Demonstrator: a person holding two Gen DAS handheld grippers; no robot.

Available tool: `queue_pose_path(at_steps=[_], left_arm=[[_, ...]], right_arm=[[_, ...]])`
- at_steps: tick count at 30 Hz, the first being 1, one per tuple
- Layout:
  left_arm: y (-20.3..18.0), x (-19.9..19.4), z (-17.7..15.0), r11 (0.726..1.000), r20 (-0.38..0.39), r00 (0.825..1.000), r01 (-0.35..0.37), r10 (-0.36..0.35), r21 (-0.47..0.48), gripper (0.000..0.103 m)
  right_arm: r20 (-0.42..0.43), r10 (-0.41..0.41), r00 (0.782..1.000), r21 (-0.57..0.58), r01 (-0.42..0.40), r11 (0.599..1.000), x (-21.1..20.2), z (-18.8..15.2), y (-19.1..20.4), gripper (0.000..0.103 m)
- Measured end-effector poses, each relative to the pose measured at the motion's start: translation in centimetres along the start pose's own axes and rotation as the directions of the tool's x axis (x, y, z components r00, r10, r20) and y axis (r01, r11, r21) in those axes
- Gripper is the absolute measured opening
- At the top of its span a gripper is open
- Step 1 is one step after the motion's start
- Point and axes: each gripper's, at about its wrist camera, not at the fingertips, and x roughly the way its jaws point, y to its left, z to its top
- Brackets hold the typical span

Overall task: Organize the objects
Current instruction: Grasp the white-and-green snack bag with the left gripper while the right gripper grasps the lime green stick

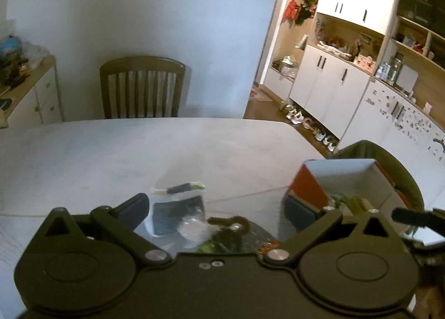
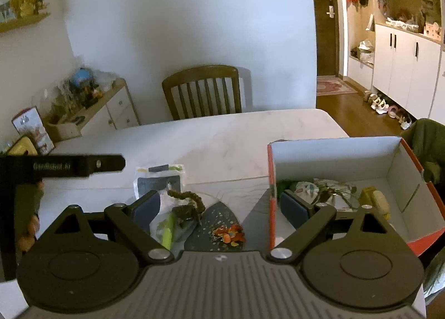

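Grippers spread wide, left gripper (image 1: 217, 207) and right gripper (image 2: 222, 205) hover empty above a white table (image 2: 222, 135). Packaged items (image 2: 160, 180) lie between them, an orange box (image 2: 333, 157) at two o'clock.

In the right wrist view, the surface (image 2: 222, 138) fills the middle of the frame. A cardboard box (image 2: 333, 157) stands on it at the right, with a packet (image 2: 308, 188) and small items lying inside at its left end. Left of the box, in the lower centre, lie a dark mat (image 2: 219, 221), a beaded string (image 2: 189, 199) and a plastic pouch (image 2: 158, 180) behind them. A chair (image 2: 203, 91) stands behind the surface at upper centre. A sideboard (image 2: 111, 113) sits at the left edge; cabinets (image 2: 403, 63) line the upper right, shoes (image 2: 386, 107) on the floor before them.
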Motion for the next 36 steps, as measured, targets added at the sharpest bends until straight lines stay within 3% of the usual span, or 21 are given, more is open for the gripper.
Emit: queue_pose_path(at_steps=[7, 16, 30, 36], left_arm=[[2.9, 2.7, 1.1, 0.999, -0.024, 0.998, -0.050, 0.050, -0.021, 0.103], [4.7, 7.0, 0.8, 0.998, -0.074, 0.995, -0.066, 0.064, -0.021, 0.103], [5.9, 13.1, -0.3, 0.996, -0.132, 0.988, -0.082, 0.086, 0.034, 0.101], [6.5, 14.7, -0.9, 0.996, -0.161, 0.983, -0.078, 0.085, 0.045, 0.094]], right_arm=[[-0.065, 0.014, 0.998, -0.001, -0.014, 1.000, 2.7, -0.2, 1.9, 0.094], [-0.153, 0.003, 0.988, -0.026, -0.007, 1.000, 6.9, -1.0, 3.5, 0.094], [-0.297, 0.021, 0.955, -0.084, -0.048, 0.995, 13.5, -3.4, 6.2, 0.094], [-0.348, 0.035, 0.937, -0.116, -0.081, 0.990, 15.9, -4.2, 7.3, 0.089]])
